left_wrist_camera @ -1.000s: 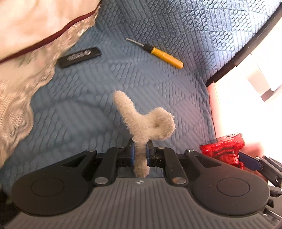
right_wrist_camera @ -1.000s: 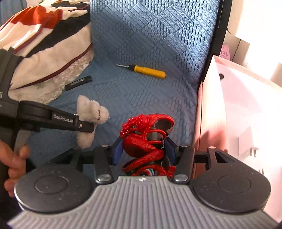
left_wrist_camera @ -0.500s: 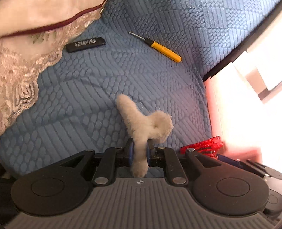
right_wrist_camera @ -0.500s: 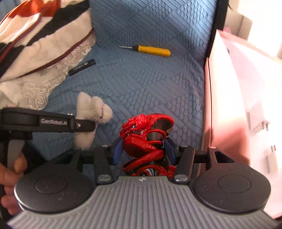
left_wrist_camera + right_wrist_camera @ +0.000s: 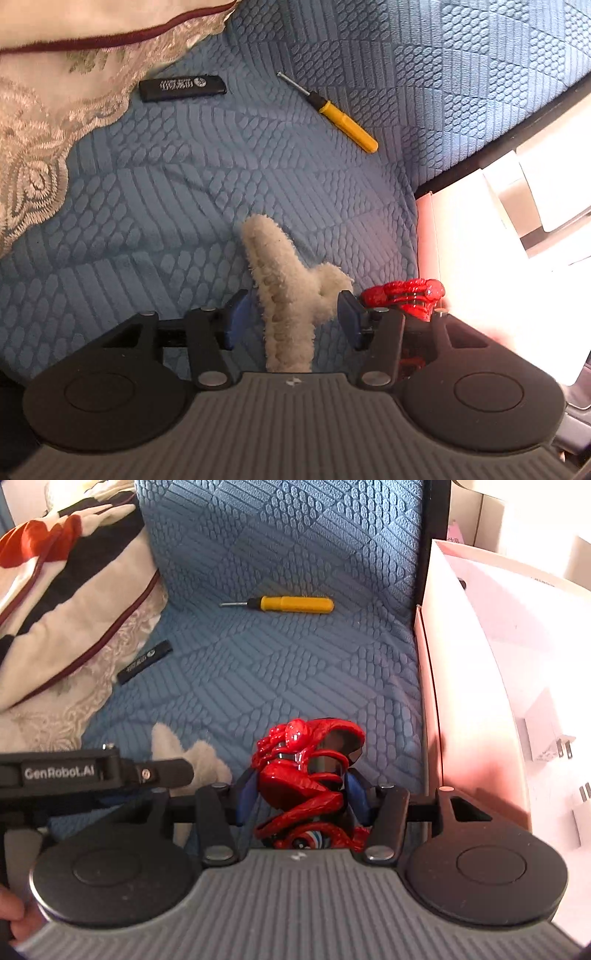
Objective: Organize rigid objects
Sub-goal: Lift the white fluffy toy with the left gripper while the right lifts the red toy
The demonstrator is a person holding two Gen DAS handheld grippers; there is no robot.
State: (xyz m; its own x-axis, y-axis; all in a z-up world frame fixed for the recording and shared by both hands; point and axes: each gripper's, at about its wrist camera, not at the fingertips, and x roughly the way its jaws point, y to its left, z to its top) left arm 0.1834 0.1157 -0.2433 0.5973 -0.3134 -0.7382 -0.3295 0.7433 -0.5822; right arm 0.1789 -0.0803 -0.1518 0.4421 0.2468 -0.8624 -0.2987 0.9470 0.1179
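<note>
Progress appears partial: two rigid items lie loose on the blue quilted seat cover (image 5: 207,177), and the white box (image 5: 480,635) at its right edge, which I judge to be the collection point, shows only white plug adapters (image 5: 550,738) inside.

Leftmost, a black stick-shaped device (image 5: 183,88) lies against the lace-edged pillow (image 5: 40,122). A yellow-handled screwdriver (image 5: 345,123) lies to its right, well apart, untouched.

The left gripper (image 5: 291,319) has just been opening; its jaws stand spread, with a cream plush toy (image 5: 288,295) between them but clear of both pads. Being soft, the toy seems released onto the seat.

The right gripper (image 5: 301,794) pinches a glossy red figure (image 5: 306,771), coiled and ribbed, hard-looking, with a dark cavity near its top. It is held above the seat just beside the box wall; placement is not yet done.
</note>
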